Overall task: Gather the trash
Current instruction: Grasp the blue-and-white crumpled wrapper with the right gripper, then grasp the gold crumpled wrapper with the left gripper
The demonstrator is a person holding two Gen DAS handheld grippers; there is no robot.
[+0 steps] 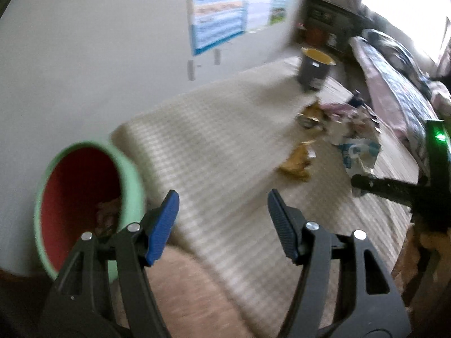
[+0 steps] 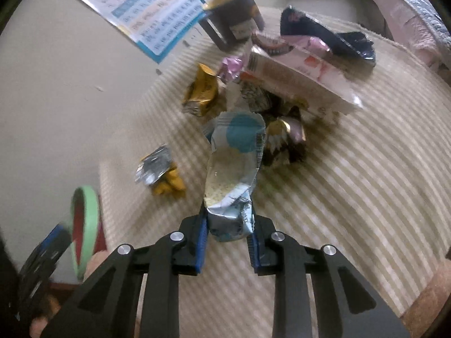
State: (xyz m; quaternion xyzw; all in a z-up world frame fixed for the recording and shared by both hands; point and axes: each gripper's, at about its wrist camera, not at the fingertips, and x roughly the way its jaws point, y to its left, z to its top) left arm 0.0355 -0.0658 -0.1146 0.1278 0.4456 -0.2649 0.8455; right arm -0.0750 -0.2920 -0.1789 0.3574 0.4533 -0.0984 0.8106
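Between blue pads, the crumpled pale-blue wrapper (image 2: 235, 174) shows a teal circle.

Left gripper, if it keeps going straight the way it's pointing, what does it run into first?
Most likely the bare striped mat. The left gripper is open with nothing between its fingers, and the green bin sits off to one side. Blur leaves depth uncertain.

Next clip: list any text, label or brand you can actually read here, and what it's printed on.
None can be read.
Wall chart: rows of print, too blurred.
Dark bin: white label, illegible.
White box: red mark, unreadable.
Blue-and-white wrapper in the right tool: small print, blurred.
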